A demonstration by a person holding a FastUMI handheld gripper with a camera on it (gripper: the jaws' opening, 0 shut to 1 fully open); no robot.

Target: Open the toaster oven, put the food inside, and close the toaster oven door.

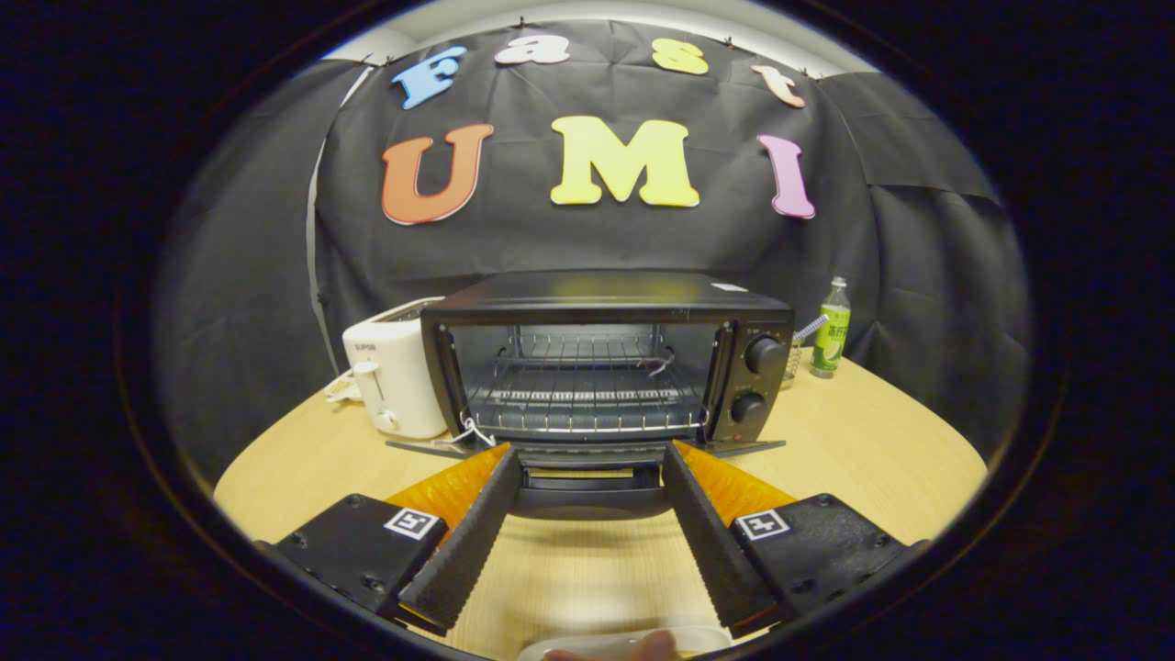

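A black toaster oven [606, 358] stands on the wooden table [872, 450] straight ahead, its door [587, 487] folded down flat toward me. Inside, a wire rack [587, 404] is bare. My gripper [587, 452] is open, its fingertips reaching the lowered door's edge, one on each side of the door handle [592, 503], nothing between them. Close below the fingers, a pale plate rim [624, 643] and part of a hand [643, 647] show; any food is hidden.
A white pop-up toaster [395, 376] stands against the oven's left side. A green bottle [831, 330] stands to the oven's right, behind its two knobs [762, 376]. Bare tabletop lies left and right of the fingers.
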